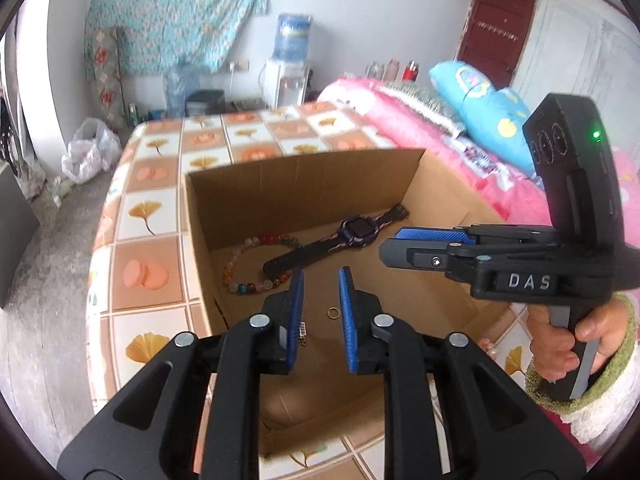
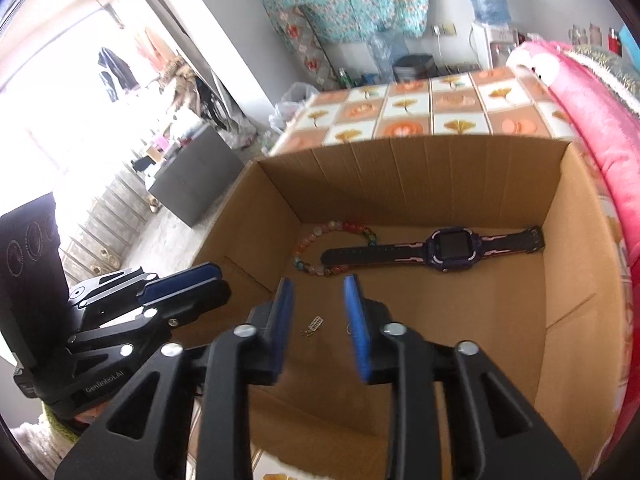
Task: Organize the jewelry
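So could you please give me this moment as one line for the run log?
left gripper open, empty | right gripper open, empty | cardboard box holds watch, bead bracelet, ring, small charm

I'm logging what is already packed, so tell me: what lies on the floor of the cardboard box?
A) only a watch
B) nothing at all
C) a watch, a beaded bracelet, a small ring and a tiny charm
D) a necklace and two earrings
C: inside the cardboard box lie the watch, the beaded bracelet, a small ring and a tiny charm.
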